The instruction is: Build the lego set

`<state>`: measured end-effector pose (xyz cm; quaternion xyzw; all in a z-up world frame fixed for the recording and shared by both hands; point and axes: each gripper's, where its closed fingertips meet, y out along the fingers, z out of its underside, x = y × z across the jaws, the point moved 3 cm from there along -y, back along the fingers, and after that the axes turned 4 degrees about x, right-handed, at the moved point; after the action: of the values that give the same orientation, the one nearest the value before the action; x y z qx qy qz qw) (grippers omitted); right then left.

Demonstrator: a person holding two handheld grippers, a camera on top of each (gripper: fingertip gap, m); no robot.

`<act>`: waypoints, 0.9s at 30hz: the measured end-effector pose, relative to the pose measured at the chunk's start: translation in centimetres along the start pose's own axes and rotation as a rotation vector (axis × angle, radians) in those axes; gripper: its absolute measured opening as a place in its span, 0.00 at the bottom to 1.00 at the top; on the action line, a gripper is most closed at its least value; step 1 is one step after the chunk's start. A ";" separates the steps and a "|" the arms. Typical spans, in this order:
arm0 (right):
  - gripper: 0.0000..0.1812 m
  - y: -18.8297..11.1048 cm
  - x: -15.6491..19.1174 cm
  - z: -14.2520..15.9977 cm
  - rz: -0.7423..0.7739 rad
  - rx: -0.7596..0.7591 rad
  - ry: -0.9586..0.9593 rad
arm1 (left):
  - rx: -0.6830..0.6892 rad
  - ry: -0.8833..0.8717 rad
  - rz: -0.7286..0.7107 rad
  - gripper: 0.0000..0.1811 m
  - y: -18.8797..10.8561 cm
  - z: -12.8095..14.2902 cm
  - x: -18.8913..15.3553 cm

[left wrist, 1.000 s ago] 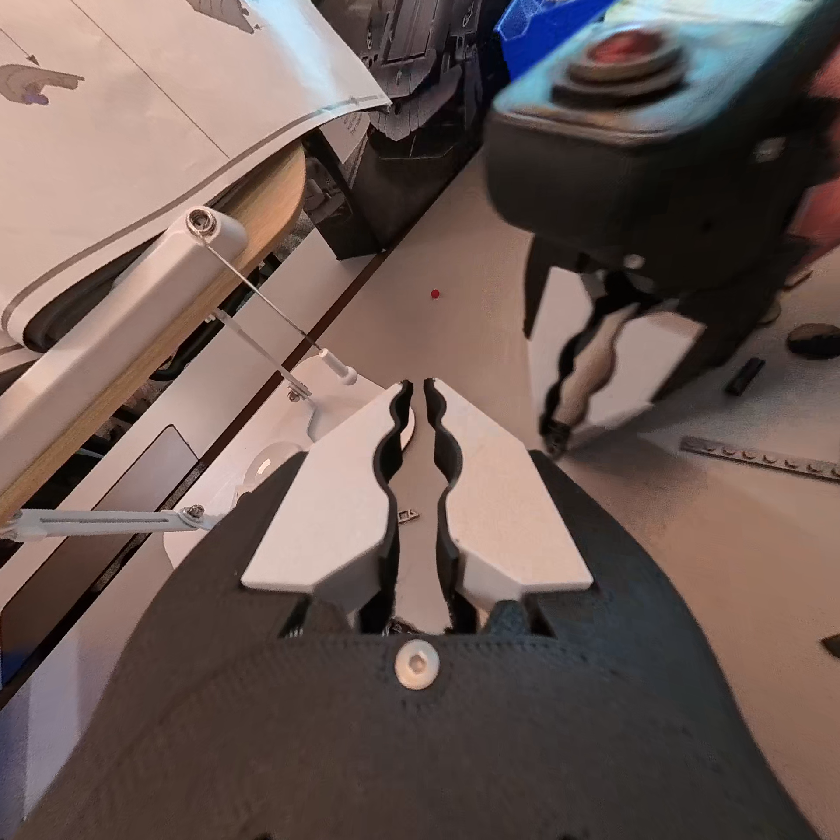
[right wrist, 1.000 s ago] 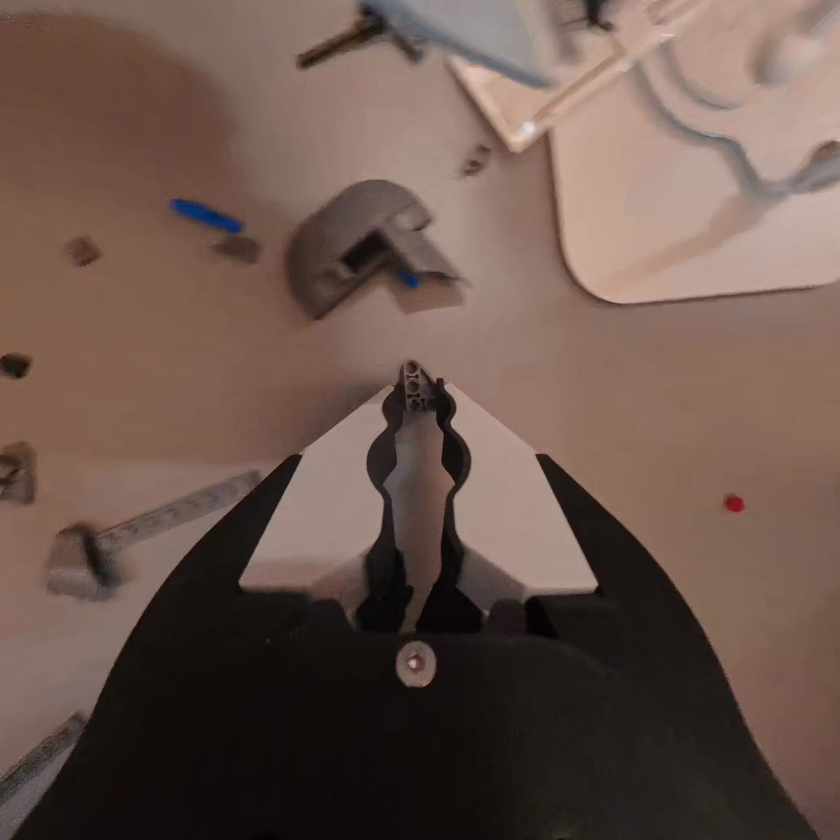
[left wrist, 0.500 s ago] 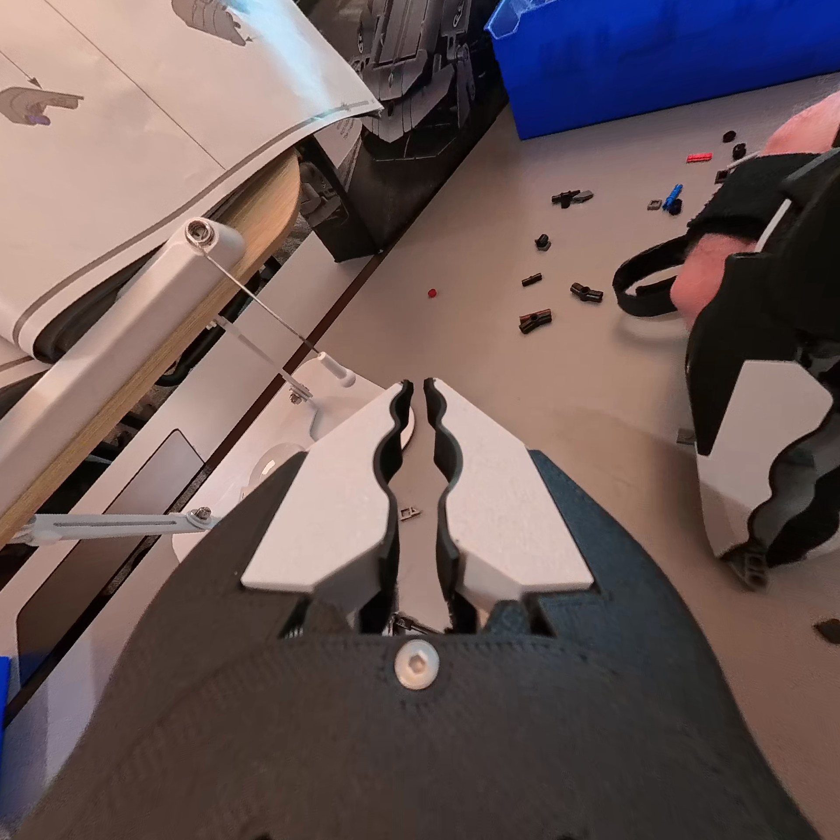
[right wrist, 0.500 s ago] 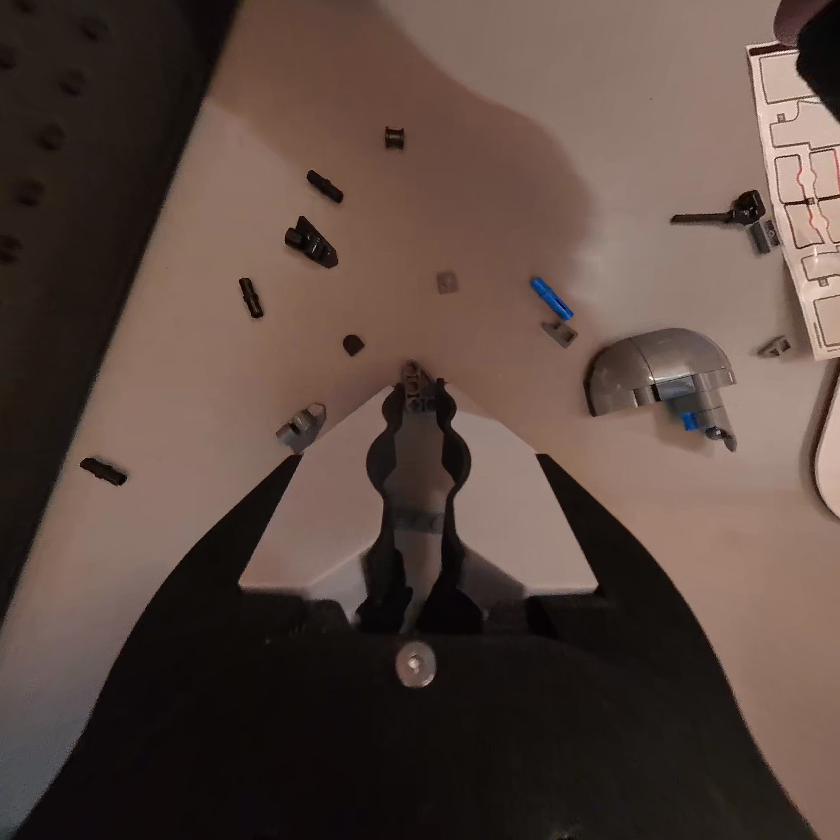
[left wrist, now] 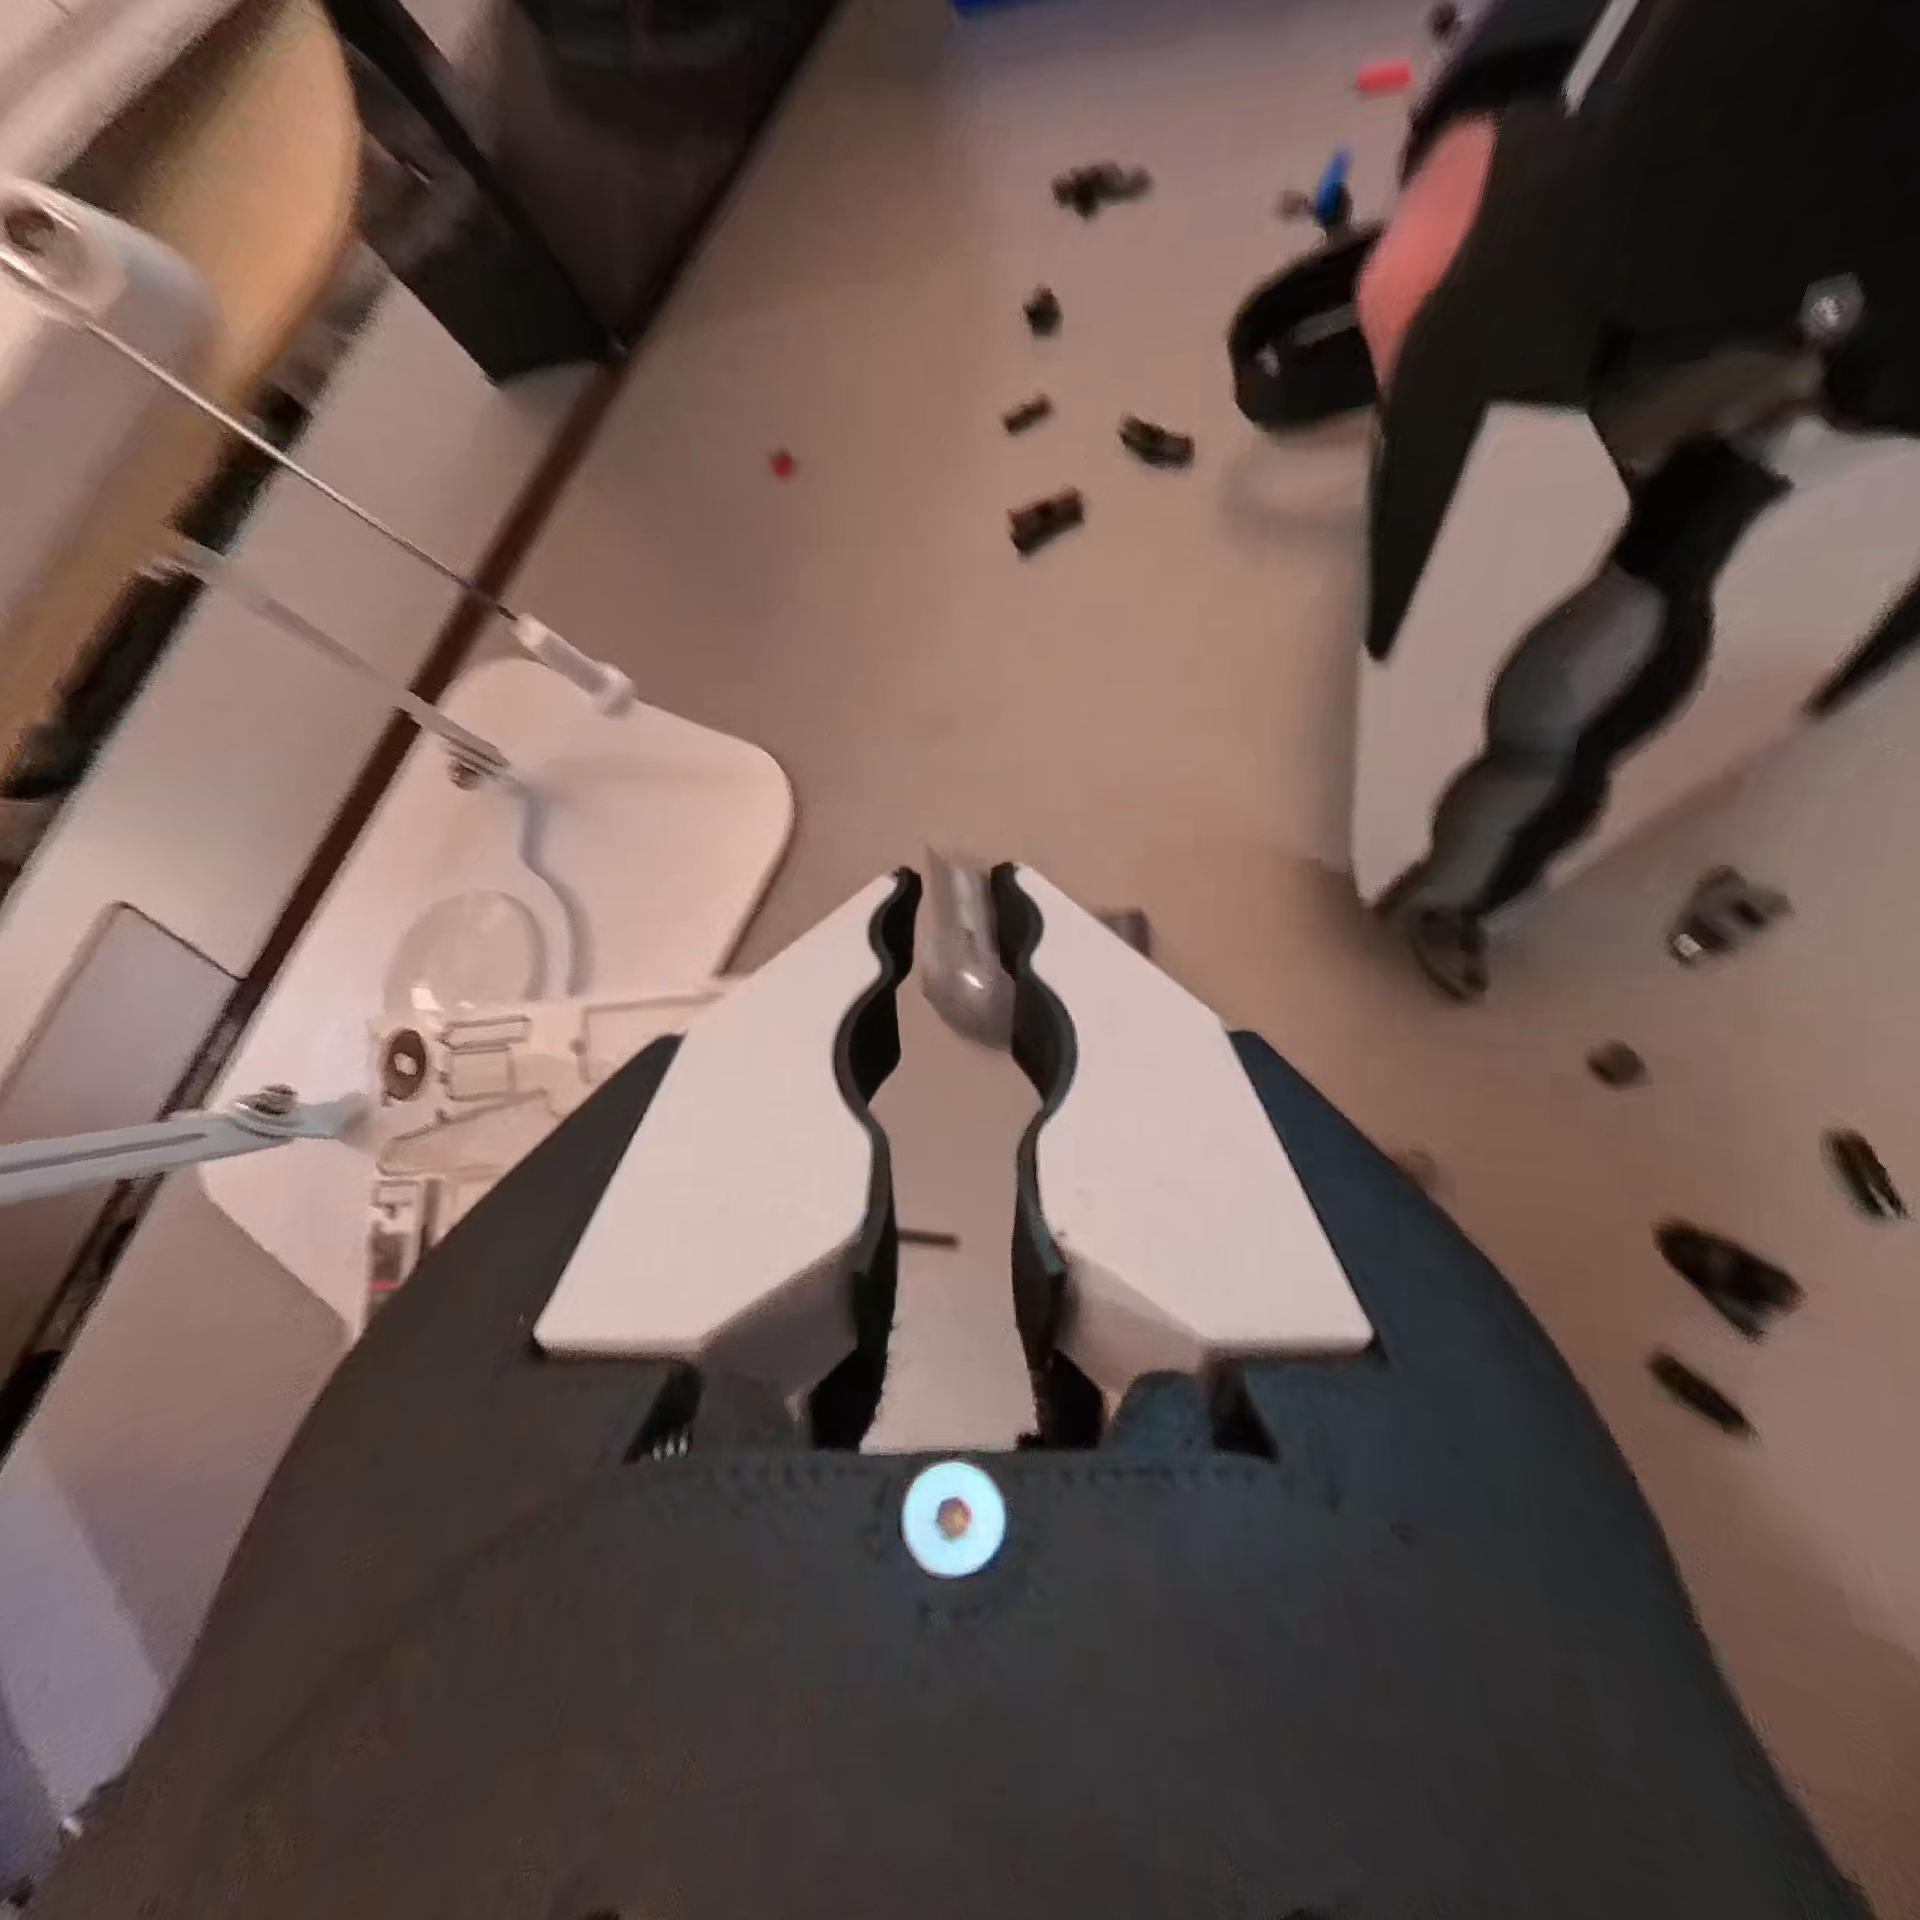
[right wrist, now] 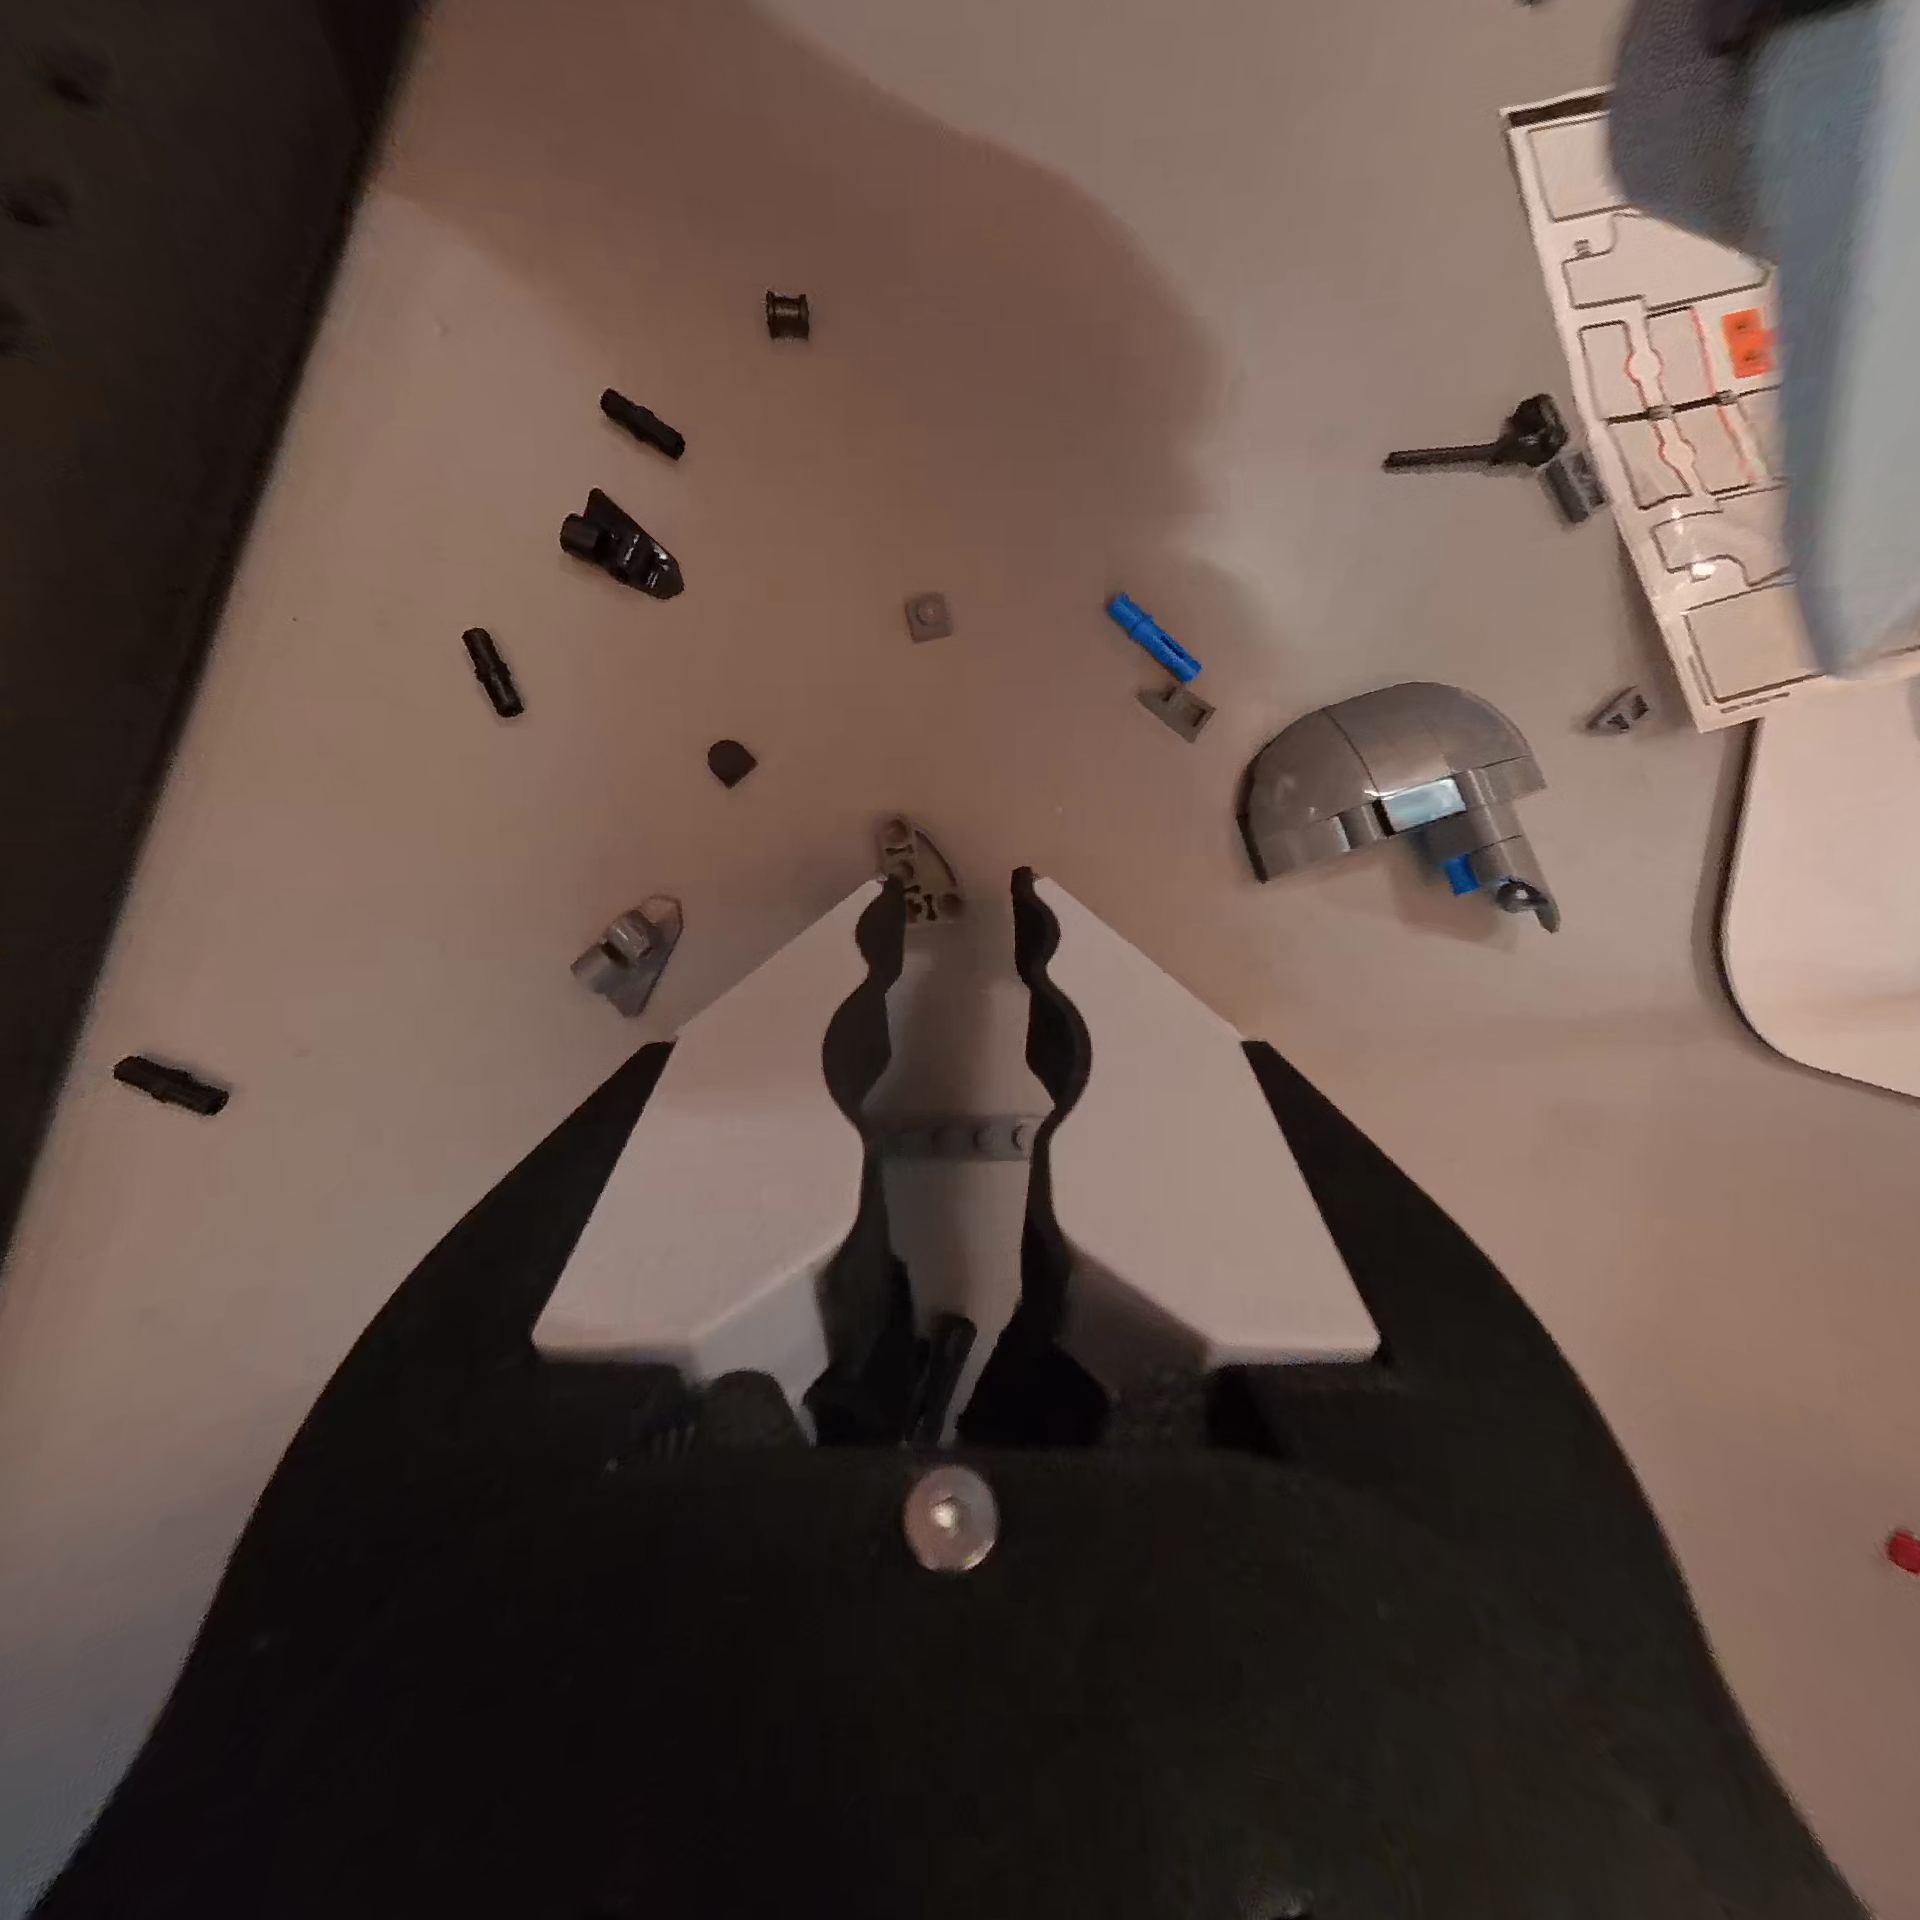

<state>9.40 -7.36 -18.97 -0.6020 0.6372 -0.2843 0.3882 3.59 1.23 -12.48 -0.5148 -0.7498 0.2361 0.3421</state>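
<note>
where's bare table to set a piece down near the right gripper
Bare table lies far centre, between the black bush and the sticker sheet, and near right, below the grey dome beside the white base. Crowded on the left, around the black pins.

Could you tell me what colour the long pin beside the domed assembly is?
Blue pin; clearest in the right wrist view.

grey dome assembly (right wrist: 1382, 774), blue pin (right wrist: 1151, 636), black pins (right wrist: 641, 422), beige table (right wrist: 1039, 260).
</note>
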 end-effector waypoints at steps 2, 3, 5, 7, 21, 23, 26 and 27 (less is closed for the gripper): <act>0.11 -0.2 -0.3 0.1 0.016 -0.016 0.011 | 0.100 0.000 0.147 0.07 -0.1 1.5 -1.9; 0.11 -0.2 -0.5 0.3 0.023 -0.020 0.016 | 0.145 0.012 0.182 0.07 -0.1 2.3 -2.5; 0.11 -0.2 -0.7 0.5 0.033 -0.027 0.027 | 0.235 0.014 0.254 0.07 0.2 3.7 -3.7; 0.11 -0.2 -0.9 0.6 0.038 -0.030 0.032 | 0.295 0.011 0.308 0.08 0.8 4.5 -4.7; 0.10 -0.3 -1.3 1.0 0.059 -0.035 0.034 | 0.427 -0.022 0.345 0.05 2.7 6.1 -5.7; 0.10 -0.4 -1.3 0.9 0.062 -0.038 0.035 | 0.419 -0.026 0.346 0.03 2.8 6.1 -5.7; 0.10 -0.5 -1.3 1.0 0.065 -0.042 0.035 | 0.405 -0.036 0.364 0.02 2.8 6.1 -5.7; 0.10 -0.5 -1.4 1.0 0.065 -0.042 0.036 | 0.403 -0.036 0.367 0.01 2.8 6.1 -5.7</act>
<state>10.51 -5.97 -18.91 -0.5837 0.6692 -0.2690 0.3729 2.05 -3.08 -20.00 -0.5594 -0.5878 0.4475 0.3758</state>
